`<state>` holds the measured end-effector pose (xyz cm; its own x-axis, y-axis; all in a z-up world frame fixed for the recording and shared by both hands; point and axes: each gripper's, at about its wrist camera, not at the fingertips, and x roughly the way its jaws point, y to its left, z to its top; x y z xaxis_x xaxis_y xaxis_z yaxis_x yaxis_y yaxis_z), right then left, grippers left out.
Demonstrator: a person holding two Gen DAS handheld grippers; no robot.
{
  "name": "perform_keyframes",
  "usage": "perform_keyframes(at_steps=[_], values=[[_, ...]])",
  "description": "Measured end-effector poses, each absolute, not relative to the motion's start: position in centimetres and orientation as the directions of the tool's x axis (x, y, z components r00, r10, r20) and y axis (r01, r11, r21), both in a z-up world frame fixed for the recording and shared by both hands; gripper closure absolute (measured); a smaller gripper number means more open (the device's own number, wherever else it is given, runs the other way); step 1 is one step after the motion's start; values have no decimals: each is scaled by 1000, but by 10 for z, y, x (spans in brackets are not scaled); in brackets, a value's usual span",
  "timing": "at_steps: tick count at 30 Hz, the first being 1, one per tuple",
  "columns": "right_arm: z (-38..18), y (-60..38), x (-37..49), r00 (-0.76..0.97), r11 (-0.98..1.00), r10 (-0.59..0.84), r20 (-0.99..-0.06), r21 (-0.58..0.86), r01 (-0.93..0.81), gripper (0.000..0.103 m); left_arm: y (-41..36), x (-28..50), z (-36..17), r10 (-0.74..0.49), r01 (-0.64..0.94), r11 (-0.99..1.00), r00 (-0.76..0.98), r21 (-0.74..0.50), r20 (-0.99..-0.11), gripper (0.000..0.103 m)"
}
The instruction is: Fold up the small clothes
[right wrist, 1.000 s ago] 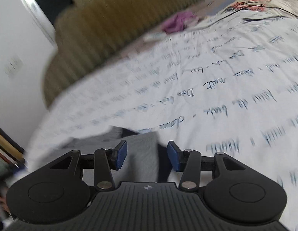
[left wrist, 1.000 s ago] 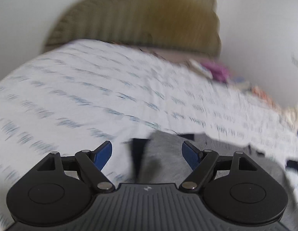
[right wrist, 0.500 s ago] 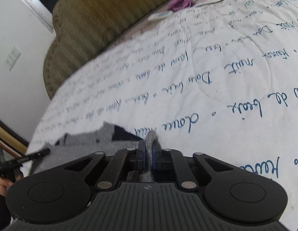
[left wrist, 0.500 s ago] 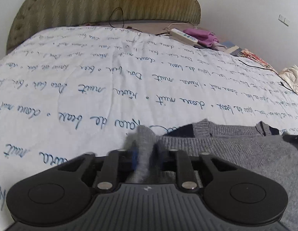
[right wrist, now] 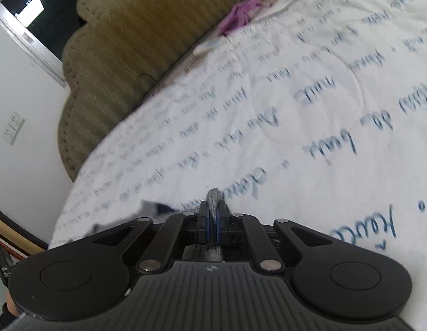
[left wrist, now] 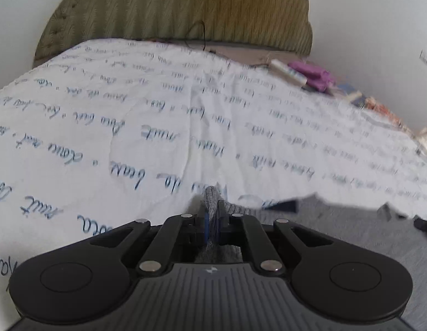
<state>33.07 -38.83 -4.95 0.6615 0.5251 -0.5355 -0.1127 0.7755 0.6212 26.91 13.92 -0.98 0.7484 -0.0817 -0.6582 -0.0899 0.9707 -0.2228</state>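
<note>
A small grey knit sweater (left wrist: 337, 229) lies on a white bedspread (left wrist: 158, 127) printed with blue script. My left gripper (left wrist: 212, 218) is shut on a bunched fold of the sweater's edge, and the rest of the garment stretches away to the right. In the right wrist view my right gripper (right wrist: 213, 215) is shut on another pinched fold of the grey sweater (right wrist: 213, 197), whose body trails off to the left (right wrist: 125, 222). Both views are blurred by motion.
An olive padded headboard (left wrist: 186, 8) stands at the far end of the bed, also in the right wrist view (right wrist: 125, 55). A purple cloth (left wrist: 315, 75) and a white power strip (left wrist: 286, 70) lie near it. White walls flank the bed.
Both grippers were open over the sweater's edge a second ago and have closed on folds of it. Since half a second ago both have lifted and shifted with the fabric held.
</note>
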Motion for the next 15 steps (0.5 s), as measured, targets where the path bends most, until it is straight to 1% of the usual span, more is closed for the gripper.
perform_keyframes(at_steps=[2,3,4,6,7,8,9,10,11,12,13,14,15], values=[[-35,-388,329,684,769,533,-499,623,-145,94,137,267,1,-88,-65,974,771,-216,-631,98],[-33,-390,331,685,763,535,-494,631,-141,94,135,268,1,-87,-62,977,766,-207,-637,98],[-35,-392,334,681,768,527,-508,628,-126,94,133,271,-4,-74,-72,979,749,-192,-658,98],[-53,-391,339,649,803,497,-576,589,-92,95,130,279,-24,-54,-81,984,703,-156,-709,98],[-63,-389,340,637,810,493,-593,579,-88,95,131,280,-33,-40,-90,985,704,-145,-710,98],[-66,-388,337,649,812,490,-582,575,-97,94,131,277,-35,-36,-83,987,726,-140,-686,97],[-64,-388,335,653,815,483,-583,572,-92,86,131,276,-35,-32,-85,987,728,-136,-685,96],[-61,-388,333,658,813,479,-581,576,-83,83,131,275,-32,-29,-95,985,731,-144,-682,95],[-55,-388,330,667,818,468,-580,570,-78,77,132,272,-30,-29,-94,985,731,-142,-682,93],[-48,-388,326,686,835,440,-580,544,-76,68,132,270,-27,-16,-98,987,732,-128,-681,90],[-38,-386,320,716,858,401,-571,508,-76,68,133,267,-24,5,-112,987,732,-113,-682,83],[-29,-385,313,751,876,363,-552,476,-74,65,134,263,-19,22,-127,986,735,-104,-678,75],[-19,-383,304,779,885,346,-522,458,-86,65,135,259,-14,39,-138,986,742,-96,-669,71]])
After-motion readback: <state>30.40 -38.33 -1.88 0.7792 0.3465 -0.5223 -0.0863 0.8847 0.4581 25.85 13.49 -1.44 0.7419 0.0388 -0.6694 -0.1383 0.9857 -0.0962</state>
